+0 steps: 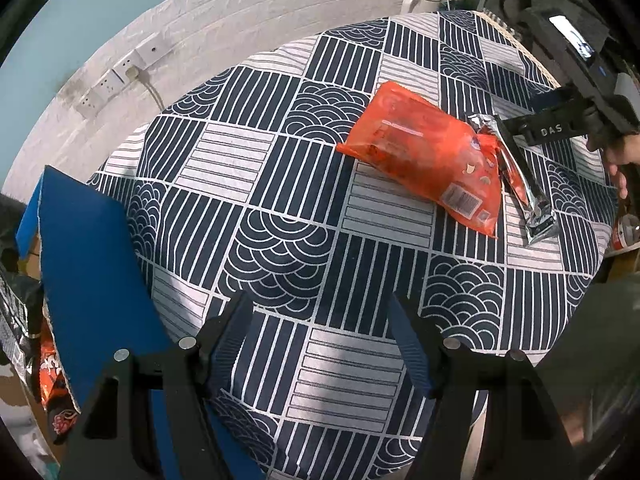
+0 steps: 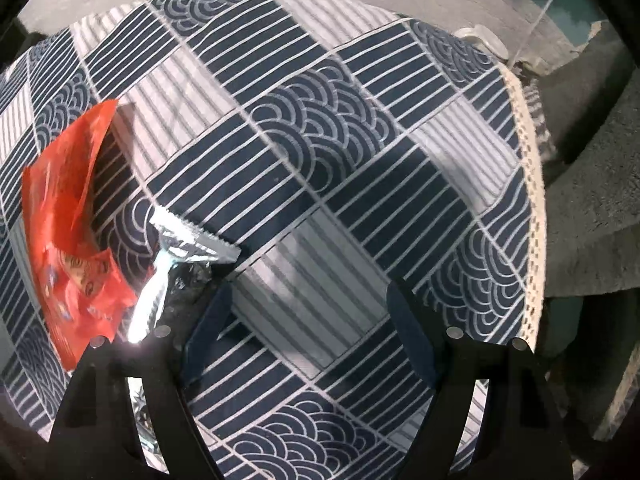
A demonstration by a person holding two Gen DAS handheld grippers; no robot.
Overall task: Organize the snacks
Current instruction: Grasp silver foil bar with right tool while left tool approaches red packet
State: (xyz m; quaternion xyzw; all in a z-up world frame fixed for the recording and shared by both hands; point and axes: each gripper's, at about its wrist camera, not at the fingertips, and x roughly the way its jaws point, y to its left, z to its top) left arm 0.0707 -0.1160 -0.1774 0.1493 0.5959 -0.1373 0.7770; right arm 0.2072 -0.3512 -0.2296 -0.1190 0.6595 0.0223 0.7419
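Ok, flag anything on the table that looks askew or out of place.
Nothing spilled or torn. The orange bag and the silver packet lie loose and slanted on the tablecloth, the packet tucked against the bag's edge. Other snacks already sit in the blue box.

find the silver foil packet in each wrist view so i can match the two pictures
Left wrist: silver foil packet lies right of centre on the tablecloth, along the right edge of the orange bag.
Right wrist: the packet is lower left, just right of the orange bag.
Shared landmark: the orange bag.
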